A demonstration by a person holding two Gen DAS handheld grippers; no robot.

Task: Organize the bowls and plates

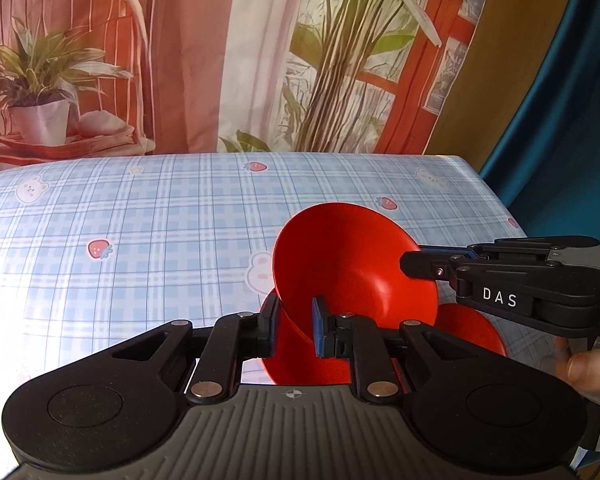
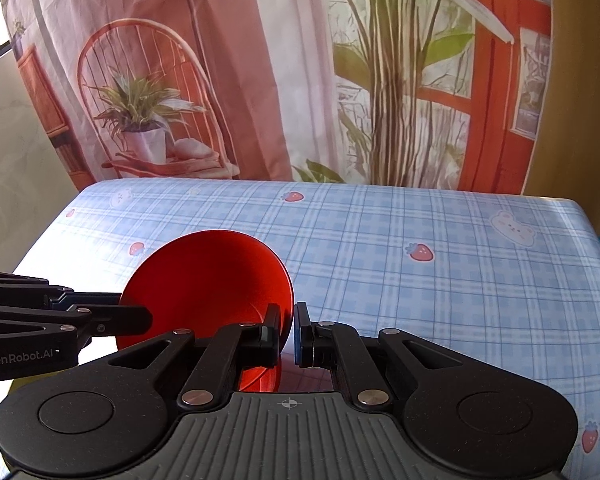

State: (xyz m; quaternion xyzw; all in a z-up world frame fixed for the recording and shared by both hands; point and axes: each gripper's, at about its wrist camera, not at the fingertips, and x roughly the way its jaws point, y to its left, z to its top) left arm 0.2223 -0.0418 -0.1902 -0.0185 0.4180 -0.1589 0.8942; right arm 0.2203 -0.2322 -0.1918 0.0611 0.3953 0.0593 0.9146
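**Both tongs carrying one red bowl**

Left tongs (image 1: 294,330) are gripping the red bowl (image 1: 352,264) by its near rim; right tongs (image 1: 410,264) are pinching the opposite rim, sharing its weight, tilted above the table (image 1: 140,216). Something red beneath, possibly a plate (image 1: 472,332).

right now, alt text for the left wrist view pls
Both grippers pinch the rim of a tilted red bowl above a blue plaid tablecloth: the left gripper from below, the right gripper from the right. Another red dish sits underneath.
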